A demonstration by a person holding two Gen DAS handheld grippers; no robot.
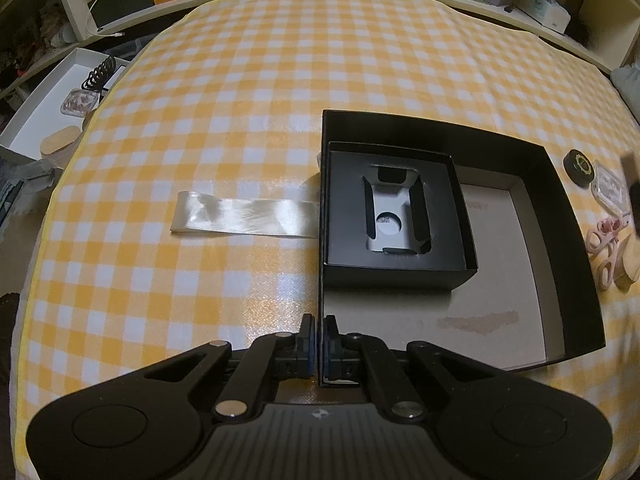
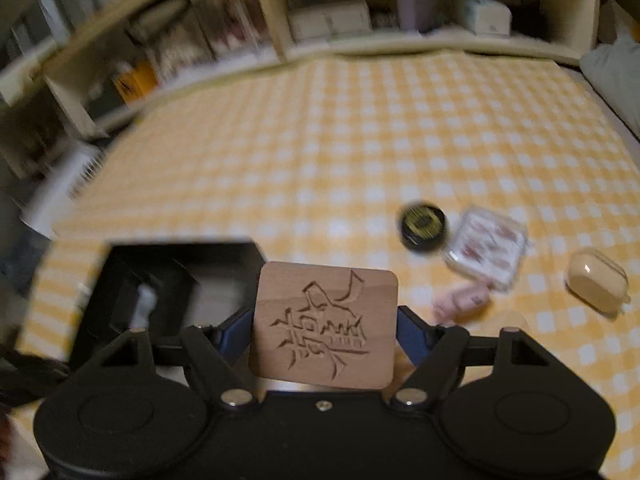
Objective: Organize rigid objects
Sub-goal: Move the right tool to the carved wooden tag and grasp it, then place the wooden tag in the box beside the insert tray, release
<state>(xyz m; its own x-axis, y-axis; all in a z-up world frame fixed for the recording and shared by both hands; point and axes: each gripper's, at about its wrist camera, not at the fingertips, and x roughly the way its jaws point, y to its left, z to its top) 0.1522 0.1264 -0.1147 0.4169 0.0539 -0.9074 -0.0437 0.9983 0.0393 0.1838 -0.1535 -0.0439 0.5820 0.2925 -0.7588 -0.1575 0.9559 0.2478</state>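
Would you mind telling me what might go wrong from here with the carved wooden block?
The right gripper holds the carved wooden block only by its side edges, so it could slip. The left gripper pinches the big black box's thin wall; a bump could tip it. The smaller black box crowds the landing space.

A yellow-and-white checked cloth is covering the table, looking woven and faintly shiny where light is catching it. Near its left edge a satin ribbon is lying glossy and smooth. The big black box is showing matt card walls and a raw grey paperboard floor; the small box inside is matt black too. The wooden block is looking smooth, pale, with carved grooves. The black round tin is gleaming slightly.
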